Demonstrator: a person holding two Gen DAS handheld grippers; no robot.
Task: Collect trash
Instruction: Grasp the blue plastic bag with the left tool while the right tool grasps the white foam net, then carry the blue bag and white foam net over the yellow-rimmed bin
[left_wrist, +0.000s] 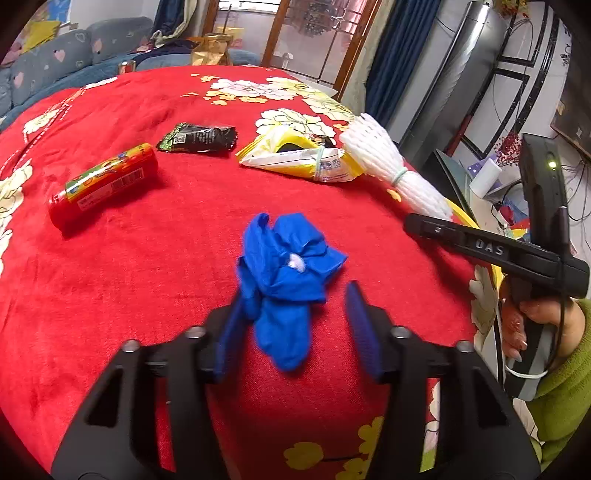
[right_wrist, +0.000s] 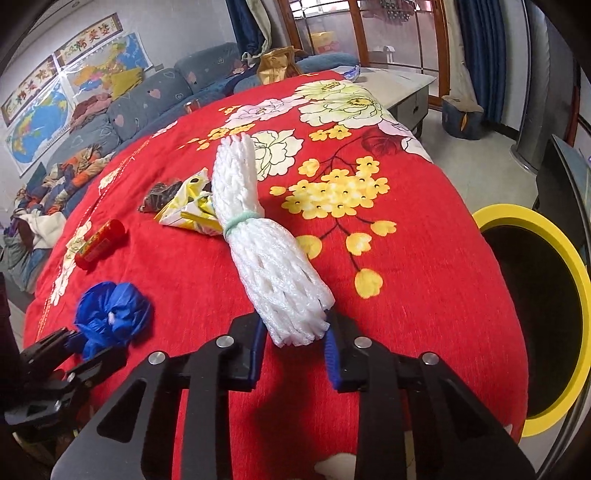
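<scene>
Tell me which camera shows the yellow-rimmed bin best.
The right wrist view: the bin shows its yellow rim and dark opening just past the red cloth's edge. The left wrist view gives only a sliver of rim behind the right claw.

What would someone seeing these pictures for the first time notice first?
Probably the bright red flowered blanket that covers everything. Next, the crumpled blue plastic bag lying between the left gripper's fingers, and the white foam net bundle whose near end sits between the right gripper's fingers. A yellow-rimmed bin waits at the blanket's right edge.
</scene>
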